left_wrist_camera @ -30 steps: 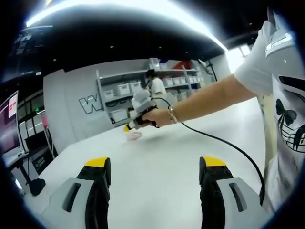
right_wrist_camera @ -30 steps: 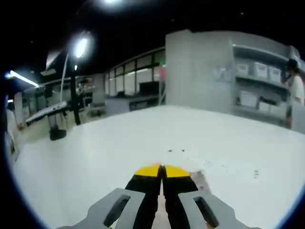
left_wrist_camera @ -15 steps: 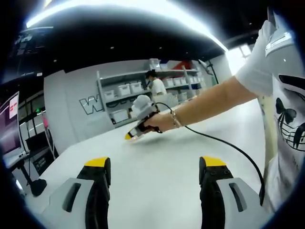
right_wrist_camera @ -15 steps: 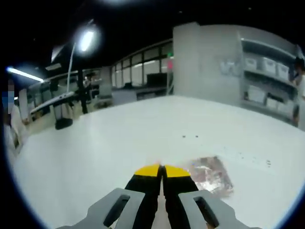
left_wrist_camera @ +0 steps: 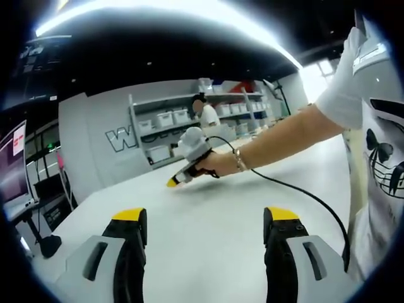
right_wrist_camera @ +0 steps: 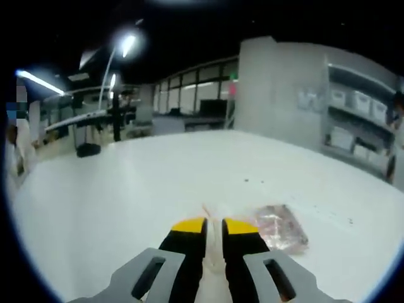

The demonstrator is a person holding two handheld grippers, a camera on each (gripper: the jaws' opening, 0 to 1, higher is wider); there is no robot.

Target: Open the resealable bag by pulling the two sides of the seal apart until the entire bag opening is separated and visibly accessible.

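Two hand-held grippers over one white desk (right_wrist_camera: 113, 202). Right hand-held gripper (right_wrist_camera: 206, 225): yellow-tipped jaws parted by a narrow gap, nothing held; also seen in the left gripper view (left_wrist_camera: 176, 181), gripped by a person's hand (left_wrist_camera: 211, 164), cable trailing. Left hand-held gripper (left_wrist_camera: 205, 218): jaws wide apart, nothing between them. One resealable bag (right_wrist_camera: 279, 228): lies flat on the desk, just beside and slightly ahead of the right jaw tip, apart from it. Bag contents and seal blurred; cannot tell whether sealed.

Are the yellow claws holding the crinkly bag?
No. The left gripper is wide open, holding nothing. The right gripper is slightly parted beside the bag.
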